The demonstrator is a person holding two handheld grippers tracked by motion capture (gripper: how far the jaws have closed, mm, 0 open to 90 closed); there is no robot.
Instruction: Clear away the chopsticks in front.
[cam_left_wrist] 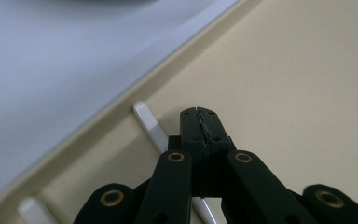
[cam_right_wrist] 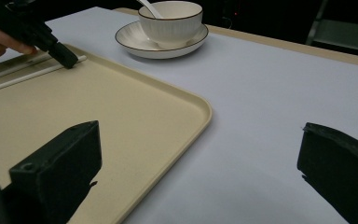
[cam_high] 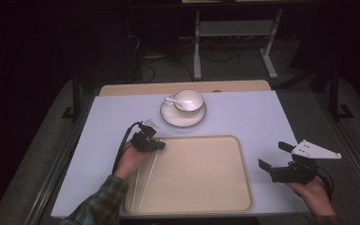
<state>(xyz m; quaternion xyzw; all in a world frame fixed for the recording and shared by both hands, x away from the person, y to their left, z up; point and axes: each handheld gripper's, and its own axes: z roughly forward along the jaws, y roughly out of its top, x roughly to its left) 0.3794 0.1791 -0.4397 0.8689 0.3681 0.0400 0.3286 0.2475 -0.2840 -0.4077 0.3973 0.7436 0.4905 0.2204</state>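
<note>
The left gripper (cam_high: 158, 146) is set low over the far left corner of the beige tray (cam_high: 215, 187), beside two white chopsticks (cam_high: 146, 180) that lie side by side along the tray's left edge. In the left gripper view its fingers (cam_left_wrist: 191, 126) are seen pressed together with nothing between them, and one chopstick (cam_left_wrist: 150, 127) passes just beside and under them. The step in hand is judged to be the picking up of a chopstick at its far end; no grasp is made yet. For the next move the fingers would need to be parted, shifted over the stick and closed across its thin shaft, squarely, lest it roll. The right gripper (cam_high: 275, 161) is held over the tabletop (cam_high: 243, 115) just right of the tray, its fingers (cam_right_wrist: 60, 168) spread wide and empty. A bowl (cam_high: 188, 100) with a spoon (cam_high: 172, 100) stands on a saucer (cam_high: 183, 120) beyond the tray.
</note>
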